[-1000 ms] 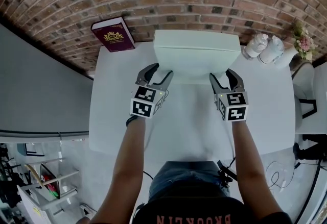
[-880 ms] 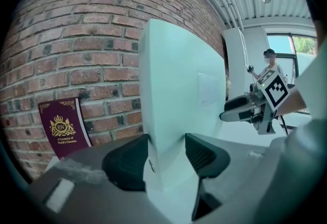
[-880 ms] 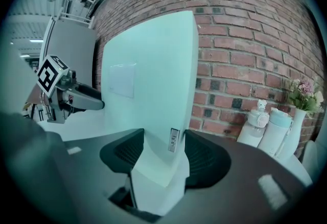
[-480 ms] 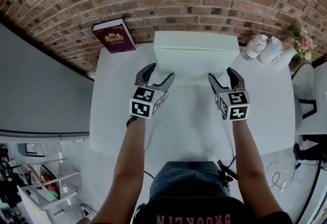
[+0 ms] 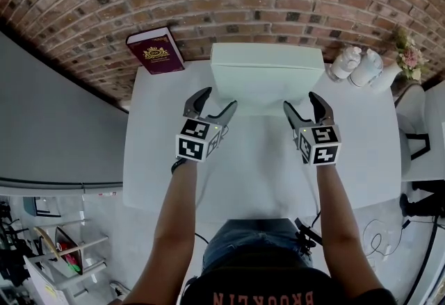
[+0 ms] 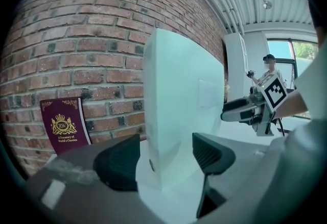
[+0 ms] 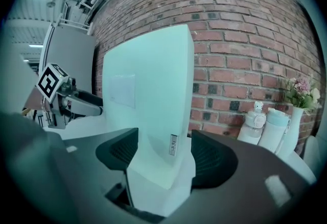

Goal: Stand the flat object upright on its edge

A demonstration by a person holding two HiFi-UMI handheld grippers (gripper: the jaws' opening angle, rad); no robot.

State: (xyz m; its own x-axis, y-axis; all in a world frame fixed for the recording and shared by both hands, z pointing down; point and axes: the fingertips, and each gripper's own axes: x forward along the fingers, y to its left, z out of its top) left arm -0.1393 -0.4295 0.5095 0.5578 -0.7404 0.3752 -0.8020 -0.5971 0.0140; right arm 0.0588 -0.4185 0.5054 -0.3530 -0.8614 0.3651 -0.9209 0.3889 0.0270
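A large flat white box [image 5: 268, 78] stands upright on its long edge at the back of the white table [image 5: 257, 171], close to the brick wall. My left gripper [image 5: 219, 98] straddles its lower left corner and my right gripper [image 5: 300, 101] its lower right corner. Both sets of jaws have just been opening and now stand open, with the box's ends between them and the pads off its faces. In the left gripper view the box [image 6: 181, 116] rises between the dark pads [image 6: 120, 164]. In the right gripper view the box [image 7: 153, 100] does the same between that gripper's pads [image 7: 212, 156].
A maroon book [image 5: 154, 50] leans against the brick wall at the table's back left. Two white bottles [image 5: 358, 65] and a vase of flowers [image 5: 409, 60] stand at the back right. A grey panel [image 5: 55, 130] borders the table on the left.
Both grippers' jaws have spread wider off the box's faces. The box stays upright where it was, and neither hand has shifted noticeably.
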